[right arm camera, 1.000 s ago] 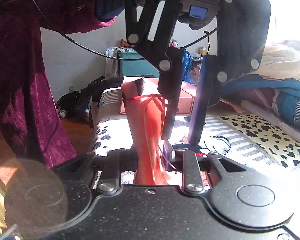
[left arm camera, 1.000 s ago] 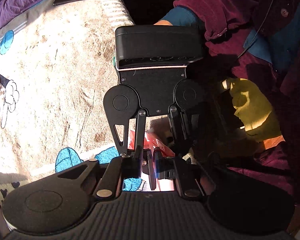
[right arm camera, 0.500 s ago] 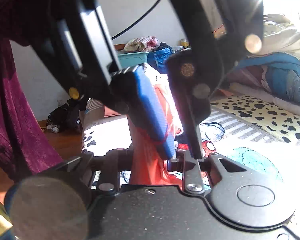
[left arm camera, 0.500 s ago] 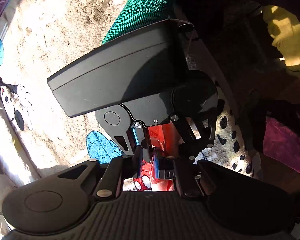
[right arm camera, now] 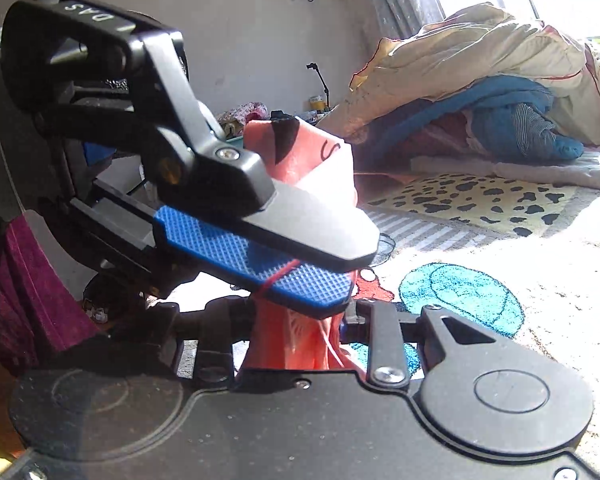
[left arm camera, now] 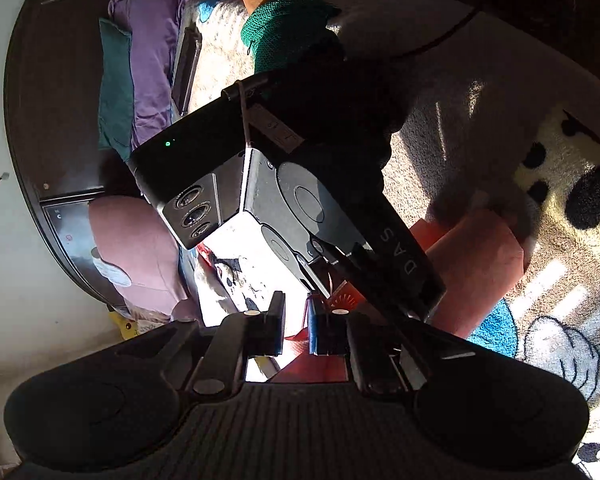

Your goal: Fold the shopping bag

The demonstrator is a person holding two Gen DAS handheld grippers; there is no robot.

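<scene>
Bag: thin red plastic shopping bag (right arm camera: 300,344), bunched into a narrow strip, hangs above the cartoon-print blanket (right arm camera: 480,292) | Left gripper (right arm camera: 300,268) fingers nearly closed, pinching it at 12 o'clock of right gripper (right arm camera: 296,320) | Right fingers opening, bag between them | Progress: partly folded, final tucks remain, I'd judge.

Harsh window sunlight, deep shadows

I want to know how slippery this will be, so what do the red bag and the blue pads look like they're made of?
The red bag looks like thin plastic film or light synthetic cloth: translucent where sunlit, finely creased, semi-glossy. The blue pads look like moulded rubber or soft plastic, matte, with a raised grid texture for grip. Neither can be confirmed by sight alone.
</scene>
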